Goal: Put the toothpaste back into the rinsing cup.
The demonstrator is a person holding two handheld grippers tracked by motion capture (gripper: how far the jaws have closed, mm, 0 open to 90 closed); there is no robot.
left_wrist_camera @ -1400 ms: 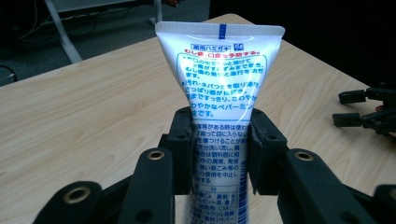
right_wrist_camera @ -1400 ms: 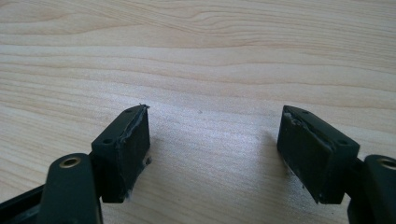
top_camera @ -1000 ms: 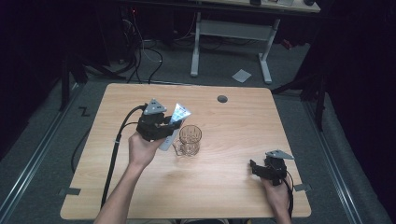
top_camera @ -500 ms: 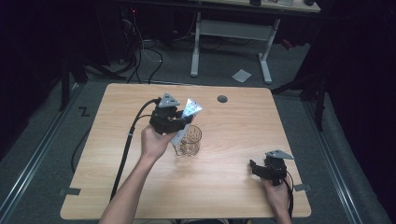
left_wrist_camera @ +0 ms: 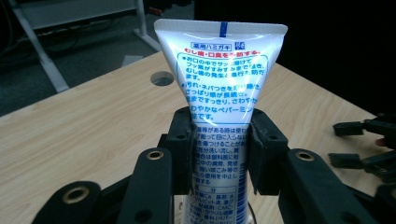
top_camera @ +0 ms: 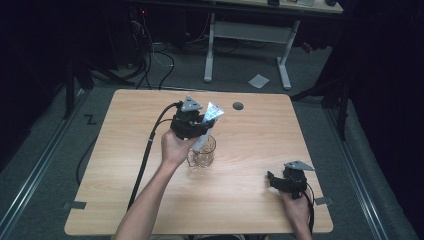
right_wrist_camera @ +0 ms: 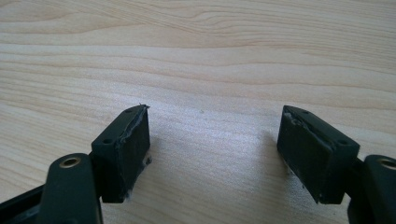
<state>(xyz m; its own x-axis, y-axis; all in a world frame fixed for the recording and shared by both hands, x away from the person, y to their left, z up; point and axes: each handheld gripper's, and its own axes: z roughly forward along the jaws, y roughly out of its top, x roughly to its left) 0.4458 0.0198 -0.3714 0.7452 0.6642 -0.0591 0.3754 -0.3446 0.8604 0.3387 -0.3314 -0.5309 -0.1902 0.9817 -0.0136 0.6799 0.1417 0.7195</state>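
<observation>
A white toothpaste tube [left_wrist_camera: 219,84] with blue and red print stands upright between the pads of my left gripper [left_wrist_camera: 219,154], which is shut on its middle. In the high view the left gripper [top_camera: 197,131] holds the tube [top_camera: 211,114] tilted, its lower end just over the rim of a clear glass [top_camera: 202,154] near the table's middle. My right gripper [top_camera: 272,181] rests low at the table's front right, jaws open. In the right gripper view its pads [right_wrist_camera: 133,144] stand wide apart over bare wood with nothing between them.
The wooden table [top_camera: 125,200] has a round cable hole [top_camera: 238,106] near its far edge. A black cable [top_camera: 147,150] trails from the left gripper over the table's left side. Beyond the table stand a desk frame and loose cables on the floor.
My left hand has carried the tube to the right, from left of the glass to over its rim. The right gripper has stayed in place.
</observation>
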